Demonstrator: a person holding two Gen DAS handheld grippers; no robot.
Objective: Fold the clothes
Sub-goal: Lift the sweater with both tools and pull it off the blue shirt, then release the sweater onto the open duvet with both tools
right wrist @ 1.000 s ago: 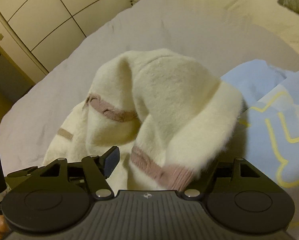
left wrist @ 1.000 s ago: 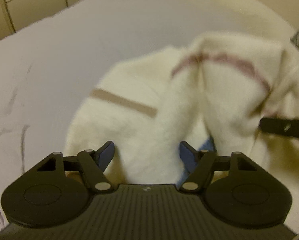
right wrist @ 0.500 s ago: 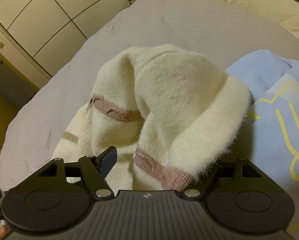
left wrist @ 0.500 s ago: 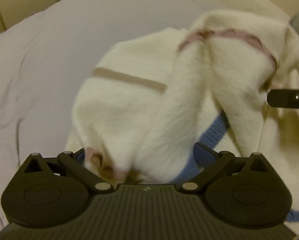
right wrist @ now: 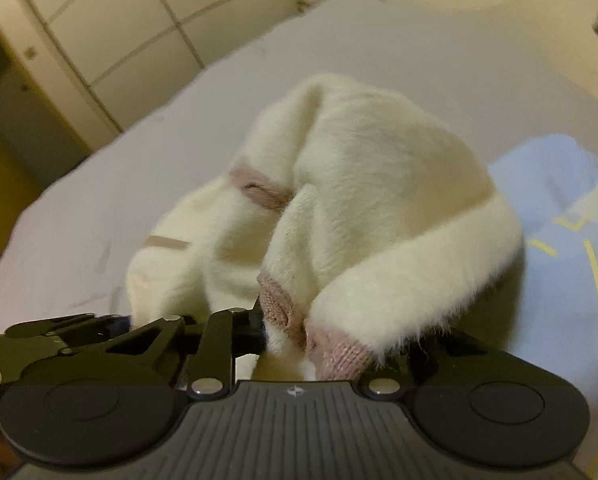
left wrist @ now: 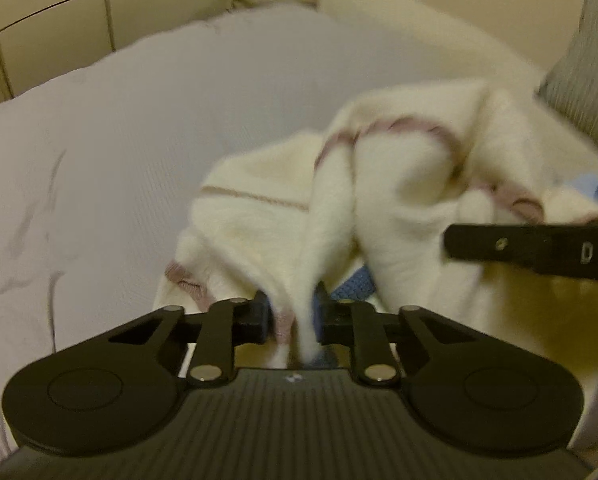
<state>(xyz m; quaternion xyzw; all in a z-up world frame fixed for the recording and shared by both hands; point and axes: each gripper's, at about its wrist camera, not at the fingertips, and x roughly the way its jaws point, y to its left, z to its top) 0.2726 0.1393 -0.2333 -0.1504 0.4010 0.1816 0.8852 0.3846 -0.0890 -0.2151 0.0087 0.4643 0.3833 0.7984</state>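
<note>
A fluffy cream sweater (left wrist: 399,184) with dusty-pink trim lies bunched on the pale bed sheet (left wrist: 119,140). My left gripper (left wrist: 291,310) is closing, and its blue pads pinch a ridge of the cream fabric next to a pink cuff. In the right wrist view the sweater (right wrist: 379,184) humps up in front of my right gripper (right wrist: 319,332). That gripper's jaws are closing on the pink ribbed hem; its right finger is hidden under the fluff. A black part of the right gripper (left wrist: 531,246) shows at the right of the left wrist view.
A light blue garment (right wrist: 571,240) with yellow lines lies right of the sweater. A blue knit piece (left wrist: 357,282) peeks out under it. A grey pillow (left wrist: 583,80) sits at the far right. Cream wardrobe doors (right wrist: 119,40) stand beyond the bed.
Both grippers went from wide open to closed on the sweater. The left one caught a fold of cream fabric, the right one the pink hem, and both lifted slightly.
</note>
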